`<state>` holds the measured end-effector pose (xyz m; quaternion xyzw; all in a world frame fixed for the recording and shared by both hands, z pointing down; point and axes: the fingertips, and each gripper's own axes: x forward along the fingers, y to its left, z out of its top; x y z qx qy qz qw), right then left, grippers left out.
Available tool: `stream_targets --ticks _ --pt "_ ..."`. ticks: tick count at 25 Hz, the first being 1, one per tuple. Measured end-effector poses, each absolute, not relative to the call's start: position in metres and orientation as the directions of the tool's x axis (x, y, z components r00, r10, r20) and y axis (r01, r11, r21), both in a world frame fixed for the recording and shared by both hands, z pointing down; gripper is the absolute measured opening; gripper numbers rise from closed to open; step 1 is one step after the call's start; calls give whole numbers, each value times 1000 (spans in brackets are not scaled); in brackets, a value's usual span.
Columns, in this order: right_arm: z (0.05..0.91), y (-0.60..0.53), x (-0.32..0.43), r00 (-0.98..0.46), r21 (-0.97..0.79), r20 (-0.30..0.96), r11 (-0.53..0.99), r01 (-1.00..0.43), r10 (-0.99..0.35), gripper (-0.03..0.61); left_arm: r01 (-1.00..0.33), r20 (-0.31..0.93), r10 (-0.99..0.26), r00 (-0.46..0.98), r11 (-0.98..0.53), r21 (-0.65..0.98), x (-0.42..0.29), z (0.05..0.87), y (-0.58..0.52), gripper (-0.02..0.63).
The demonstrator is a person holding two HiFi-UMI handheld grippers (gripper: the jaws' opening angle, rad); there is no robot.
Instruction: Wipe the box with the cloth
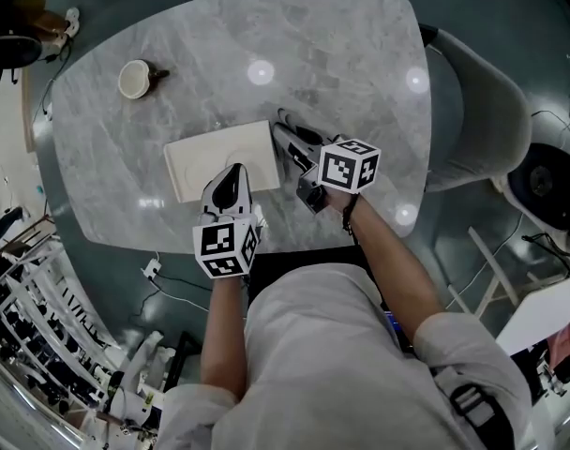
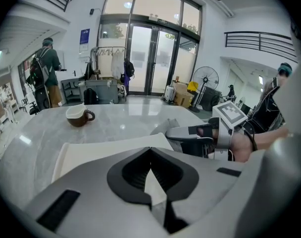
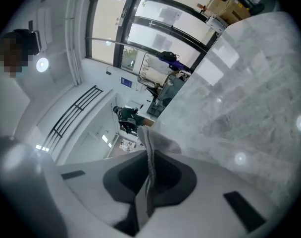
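Observation:
A flat cream box [image 1: 210, 157] lies on the marble table [image 1: 313, 54]. My left gripper [image 1: 231, 180] sits at the box's near edge. In the left gripper view the box [image 2: 101, 150] spreads ahead, and my left gripper [image 2: 151, 182] is shut with a cream wedge of the box edge between its pads. My right gripper [image 1: 285, 134] is just right of the box, rolled on its side. In the right gripper view it [image 3: 149, 182] is shut on a thin fold of grey cloth [image 3: 150, 150]. The cloth [image 2: 166, 128] shows beside the box's right corner, in front of the right gripper [image 2: 190, 133].
A brown and white mug [image 1: 135, 79] stands at the table's far left, also seen in the left gripper view [image 2: 79, 116]. A grey chair [image 1: 482, 111] stands against the table's right side. Cables and racks lie on the floor to the left.

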<state>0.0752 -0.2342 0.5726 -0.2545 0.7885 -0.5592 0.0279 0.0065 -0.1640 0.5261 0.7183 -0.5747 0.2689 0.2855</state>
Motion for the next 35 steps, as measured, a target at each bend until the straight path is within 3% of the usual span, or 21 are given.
stream_targets --ticks 8,17,35 --pt "603 -236 70 -839 -756 429 376 -536 -334 34 -986 722 -673 160 -134 94 8 530 -163 23" --pt "597 -222 68 -911 -864 309 319 -389 -274 34 -995 722 -685 103 -64 81 4 530 -161 23" --pt "573 -161 72 -955 -831 246 472 -296 -166 34 -987 712 -684 162 -111 118 10 539 -125 23"
